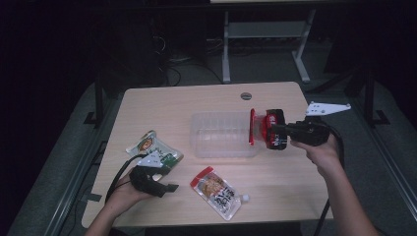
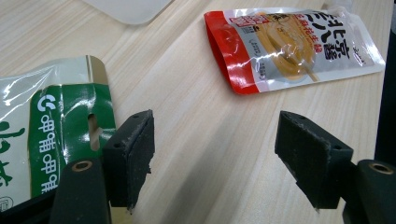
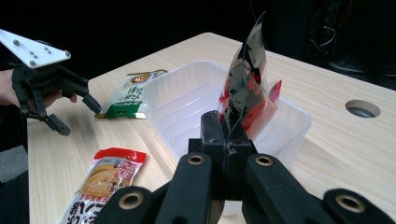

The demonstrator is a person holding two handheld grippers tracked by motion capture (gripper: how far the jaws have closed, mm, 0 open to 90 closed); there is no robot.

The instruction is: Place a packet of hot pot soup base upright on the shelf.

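Your right gripper (image 3: pixel 227 135) is clamped on the edge of the red-and-black pouch (image 3: pixel 247 88), holding it upright over the near end of the clear plastic tub (image 1: pixel 221 135) at mid-table. Your left gripper (image 2: pixel 215 158) hangs with its jaws wide apart and nothing between them, just beside the green pouch (image 2: pixel 42 130), with the red noodle pouch (image 2: pixel 294 46) lying flat nearby.

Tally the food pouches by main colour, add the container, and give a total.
Red and black pouch, pinched in the right gripper over the tub: 1
Red and white pouch, flat on the table: 1
Green and white pouch, flat beside the open left gripper: 1
Clear plastic tub: 1
Total: 4
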